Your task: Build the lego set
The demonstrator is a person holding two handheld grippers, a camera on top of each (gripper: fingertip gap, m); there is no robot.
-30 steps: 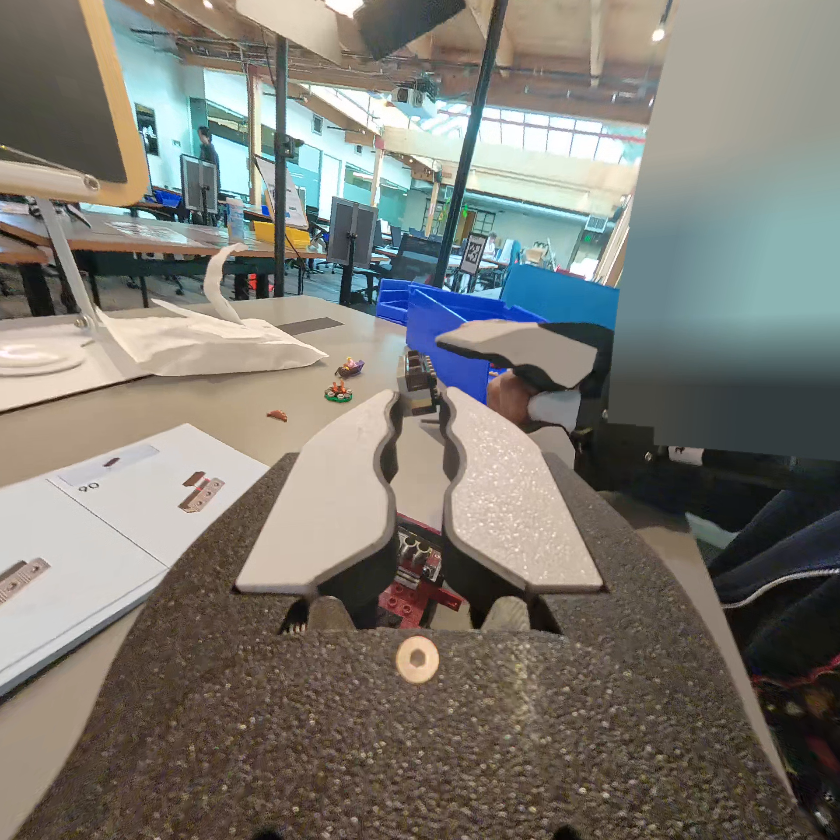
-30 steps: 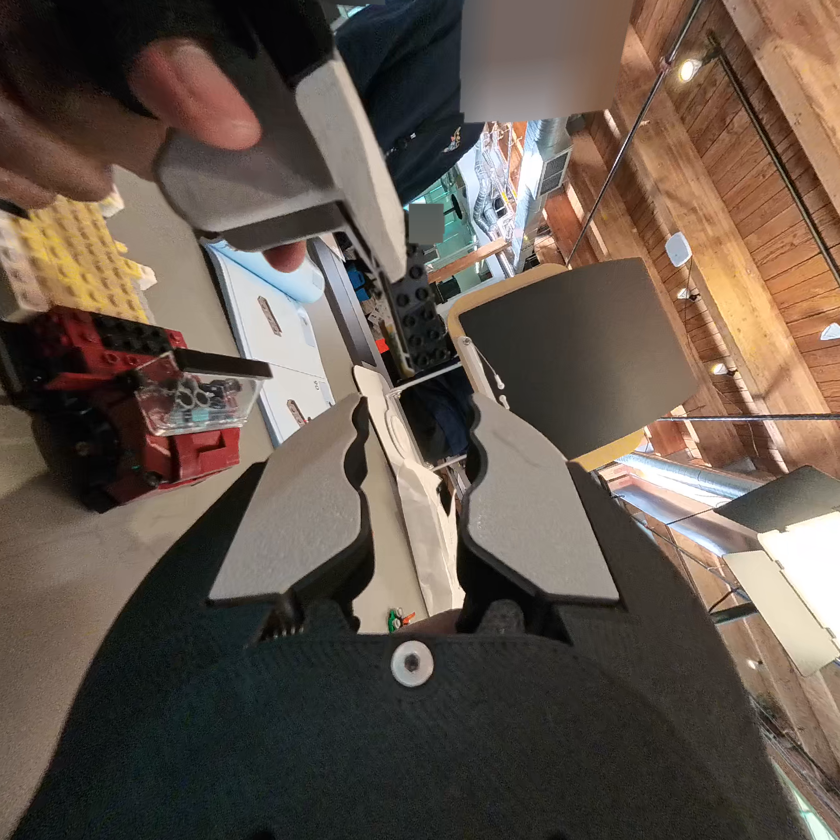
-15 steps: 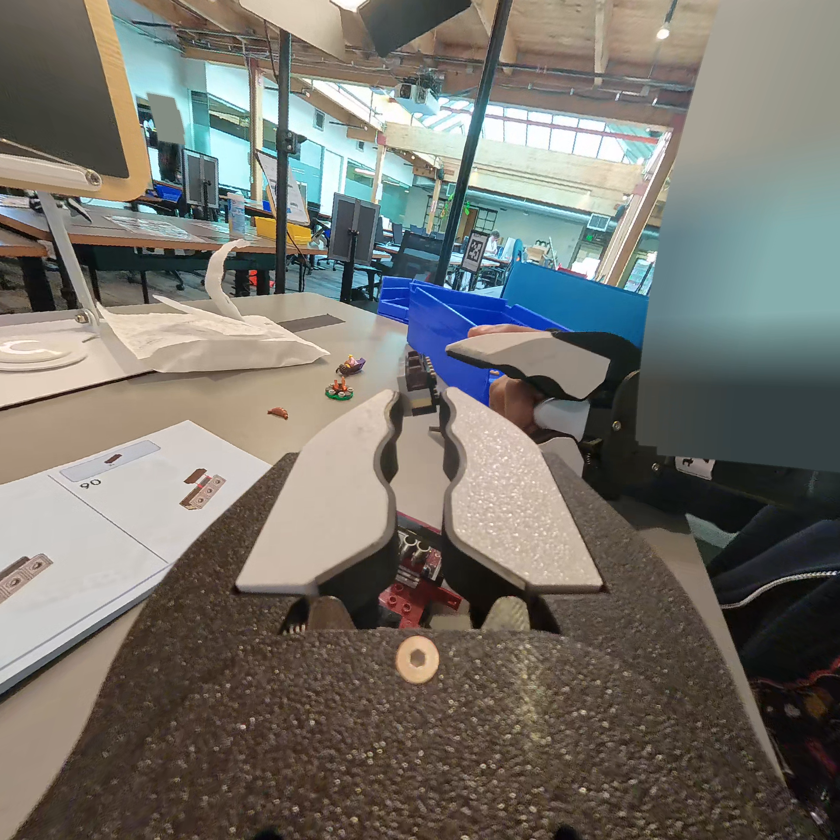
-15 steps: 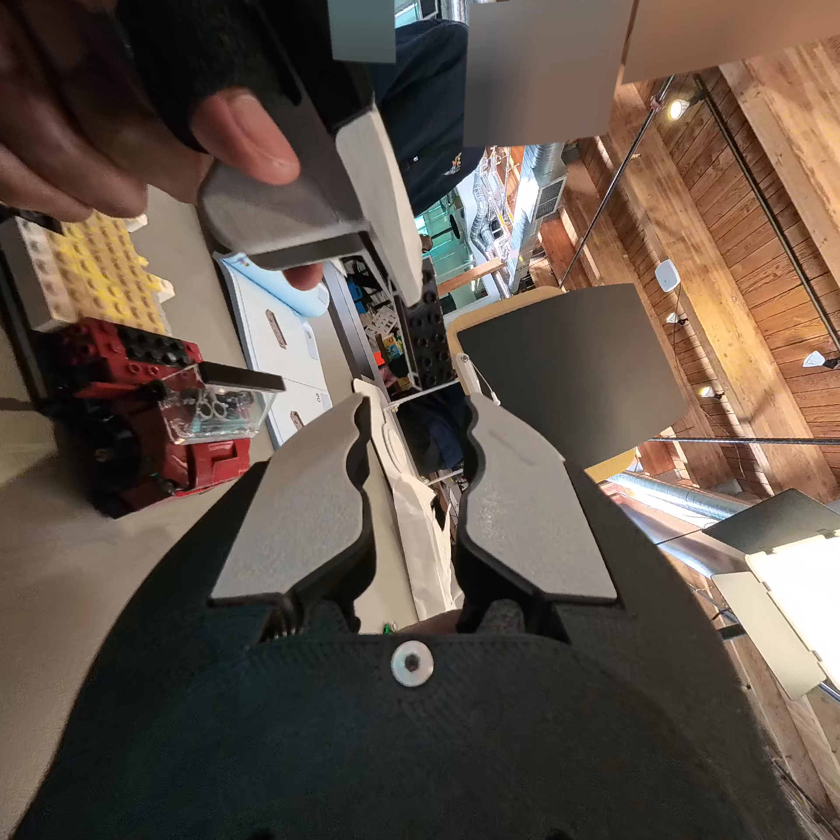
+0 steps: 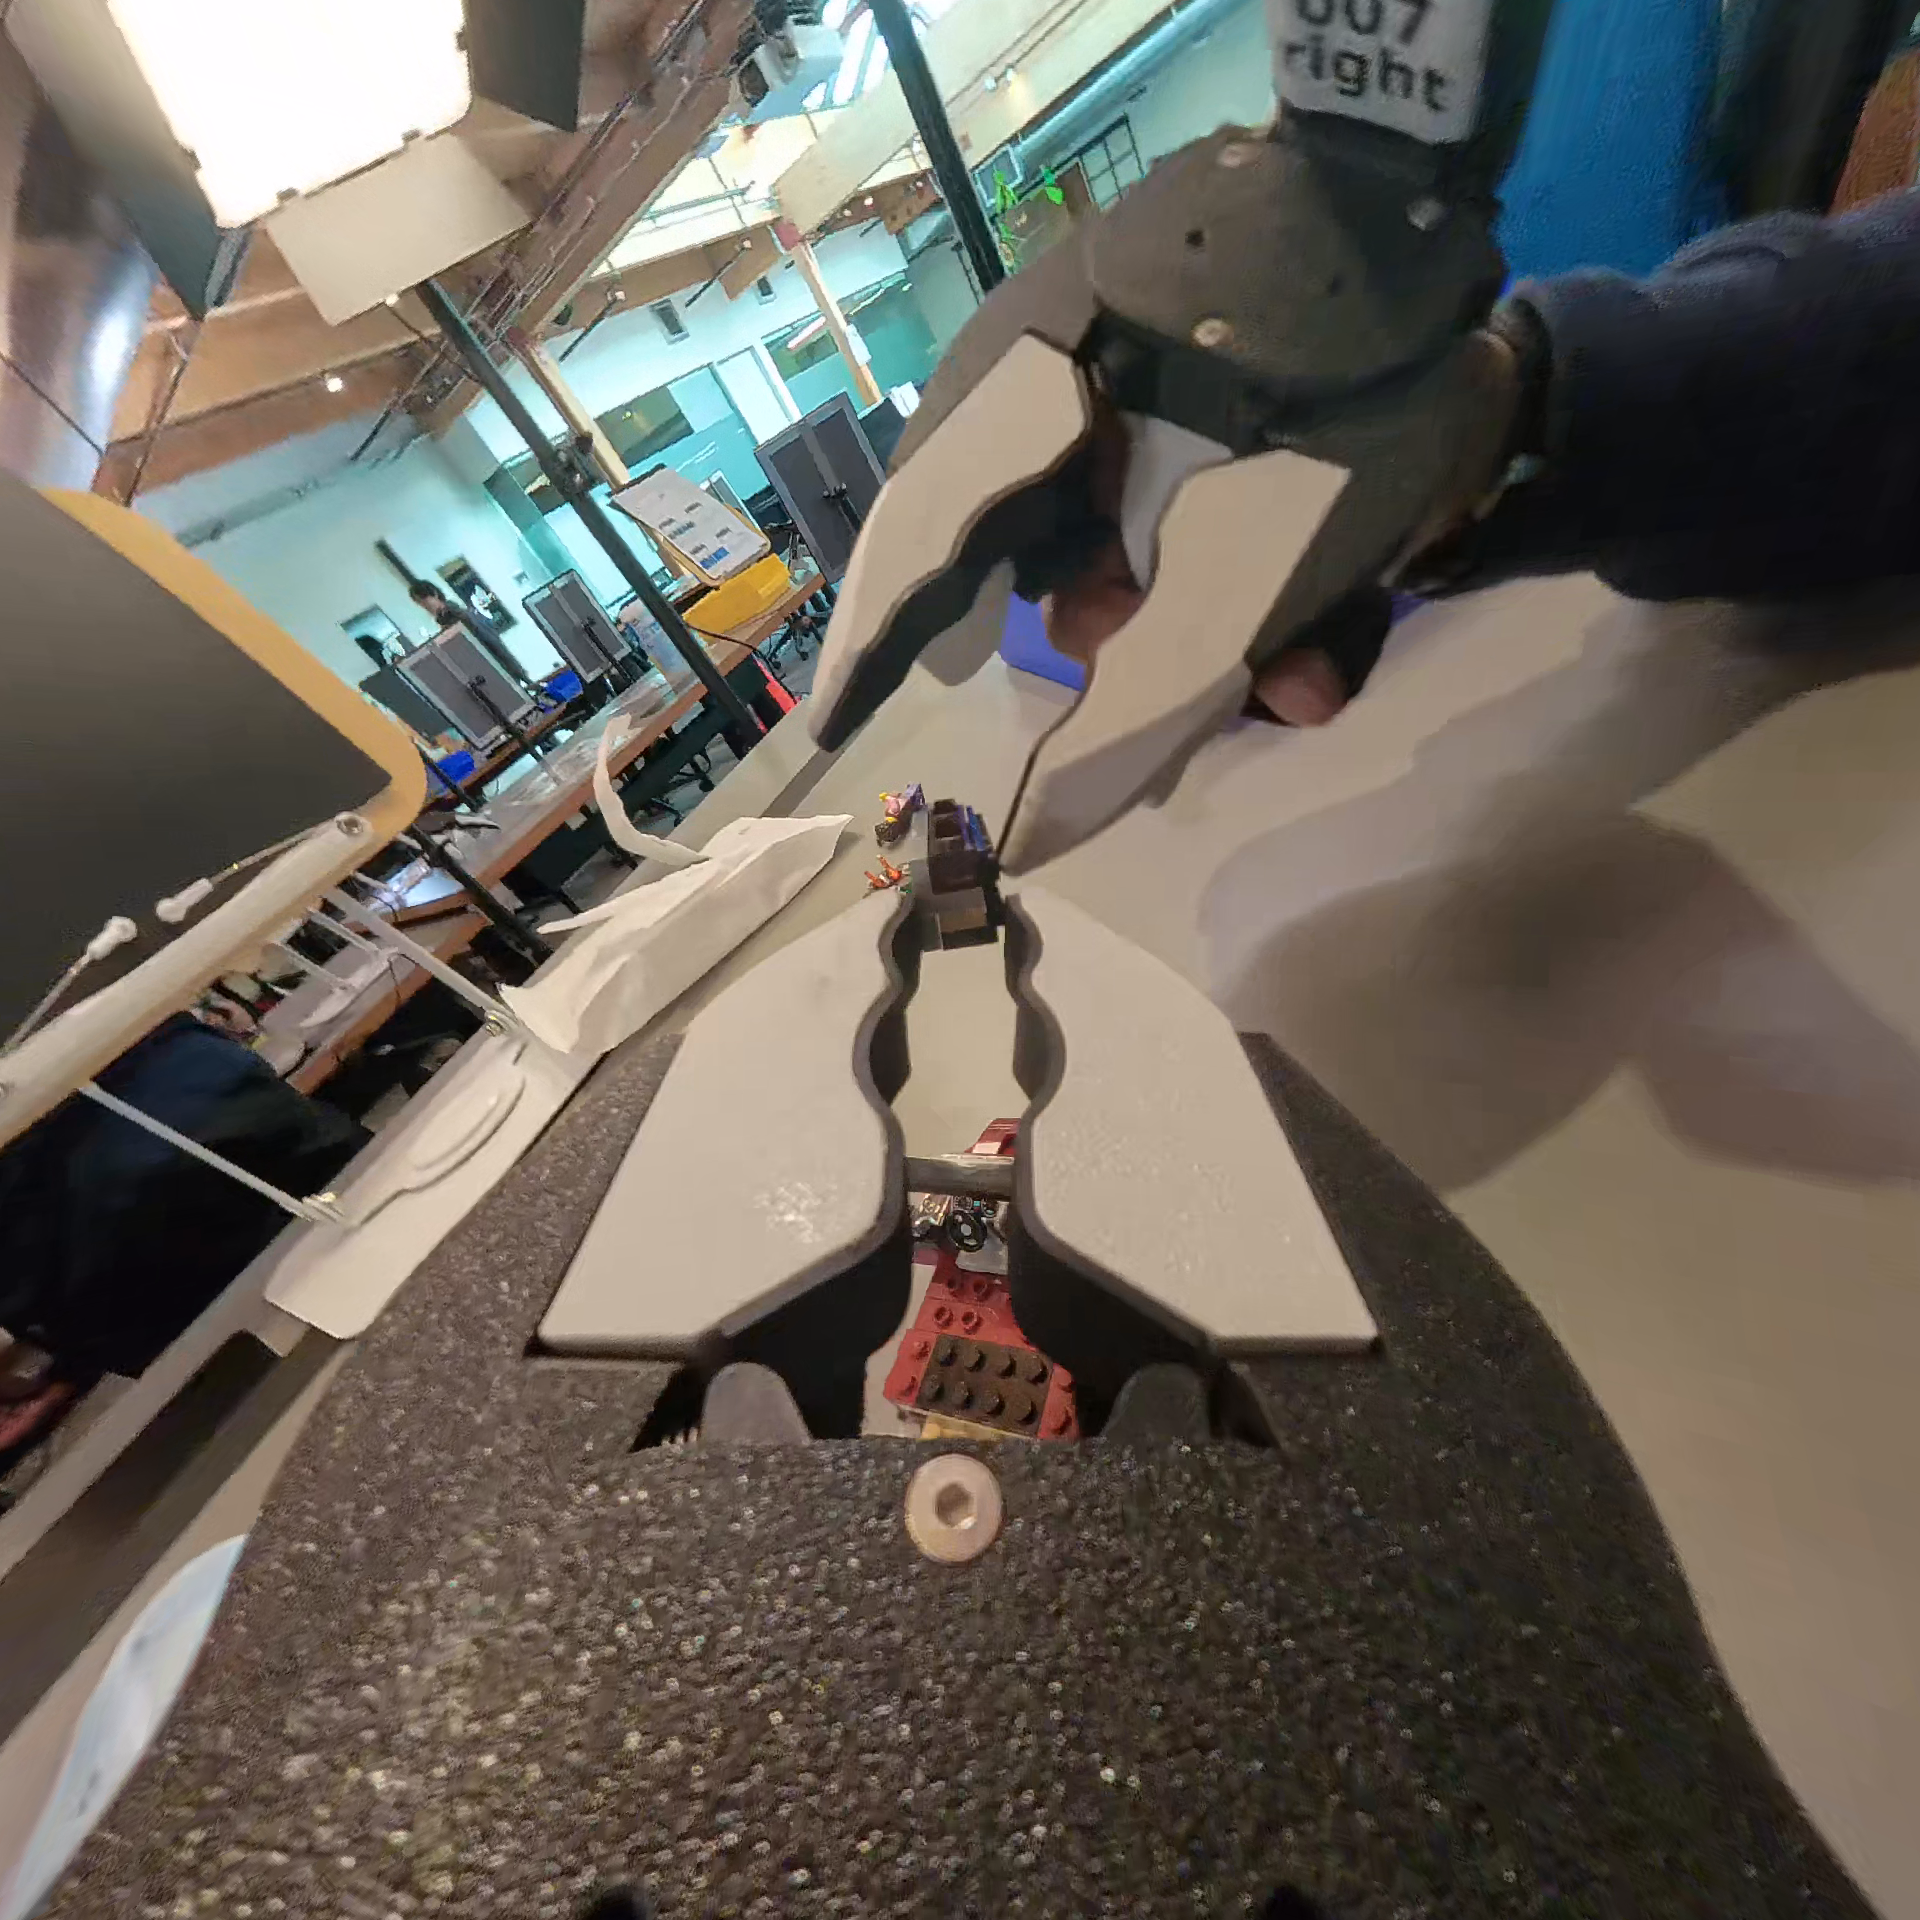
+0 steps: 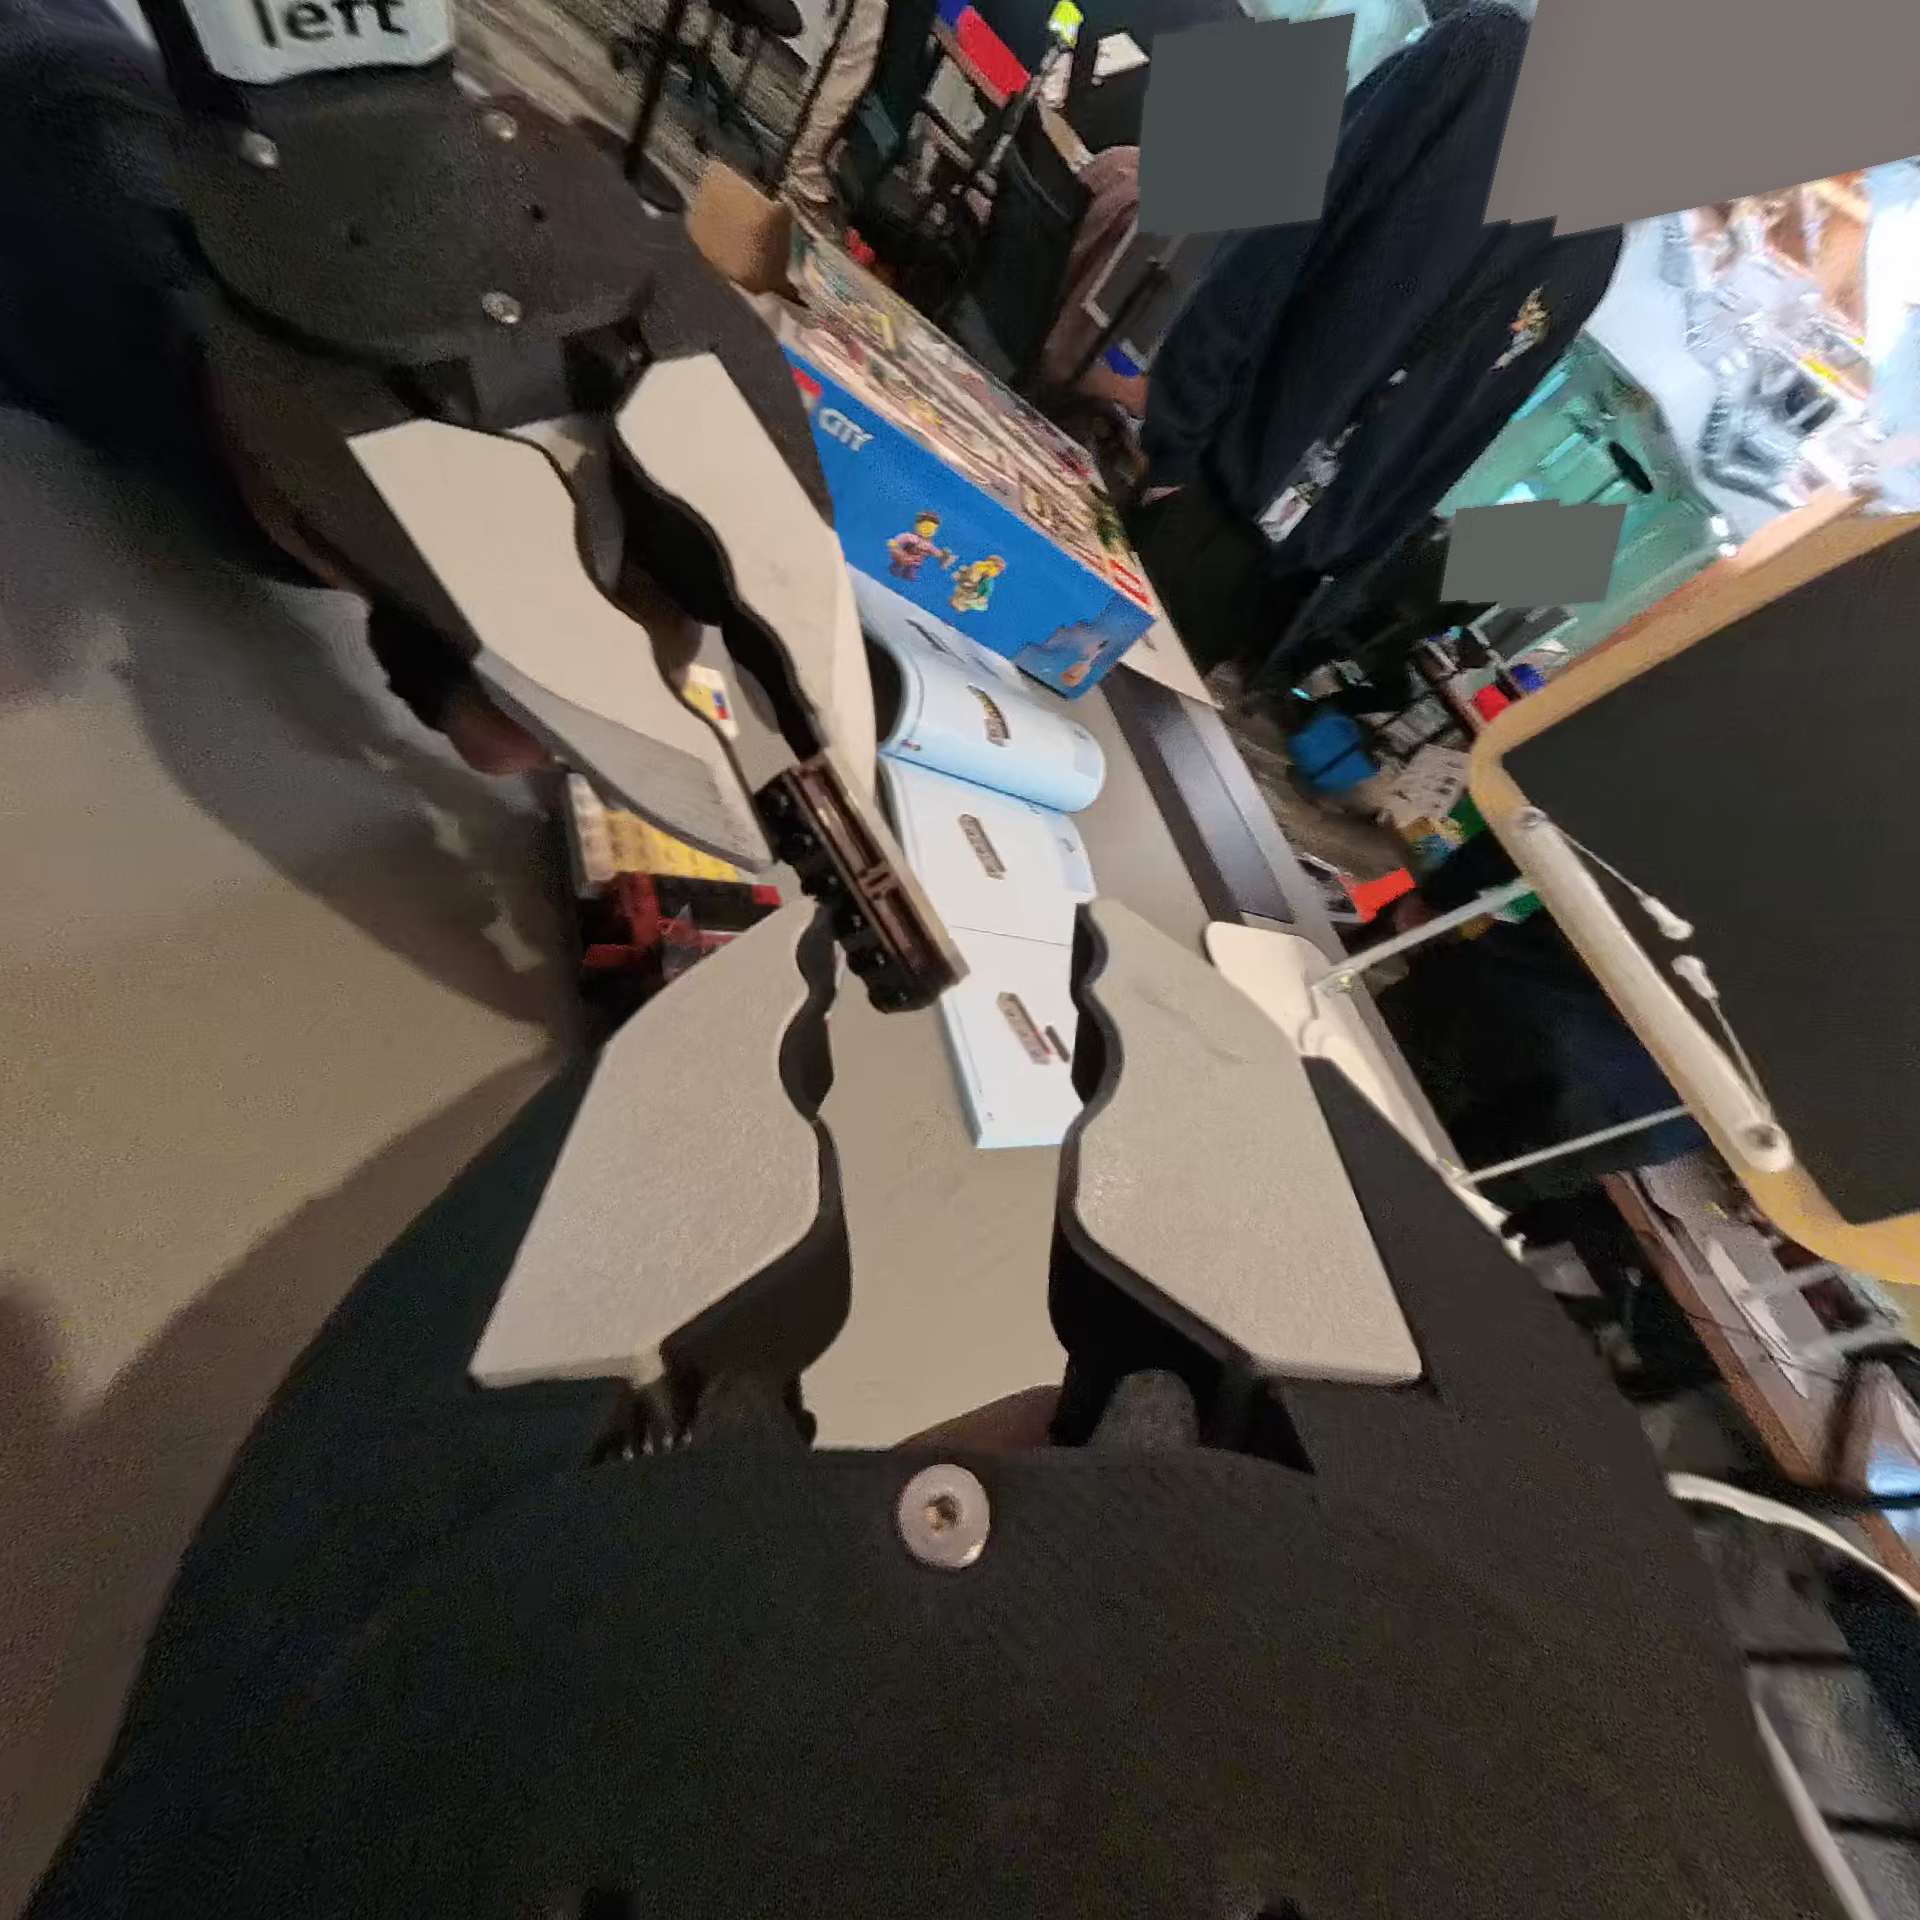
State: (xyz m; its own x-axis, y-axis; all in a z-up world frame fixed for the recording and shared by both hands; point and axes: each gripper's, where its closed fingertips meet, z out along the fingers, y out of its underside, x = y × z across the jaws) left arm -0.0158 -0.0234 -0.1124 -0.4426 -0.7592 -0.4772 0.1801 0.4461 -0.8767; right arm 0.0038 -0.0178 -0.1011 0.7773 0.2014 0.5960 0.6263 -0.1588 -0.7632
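Left tongs: left gripper (image 5: 958,902) is clamping a dark brown brick plate (image 6: 854,891) at its near end, fingertips pressed on both sides; the plate is sticking out past the tips, in the air above the table (image 5: 1558,1039).

Right tongs: right gripper (image 6: 951,940) is standing apart, holding nothing; the plate's free end is reaching in between its fingers, close by the left finger (image 6: 717,1091), and contact cannot be told from either view.

Plate position: held up near the middle of the table, above a red and black brick model (image 6: 665,914) with a yellow and white brick panel (image 6: 623,842) behind it.

Nearby: open instruction booklet (image 6: 997,862) to the right of the plate; white paper bag (image 5: 675,925) and a few small loose pieces (image 5: 894,821) at the far left.

Risk, slip: in my judgement the hold is covering only one end of a long thin plate, so a sideways knock from the other gripper could twist it out.

Risk, collision: both tools are working tip to tip; a hasty closing could catch the opposite finger instead of the plate.

Risk, drop: a loosed plate would likely be falling onto the model and dislodging bricks.

Containers: blue toy box (image 6: 966,520) lying far right, closed, contents not visible; the bag's contents are also hidden.
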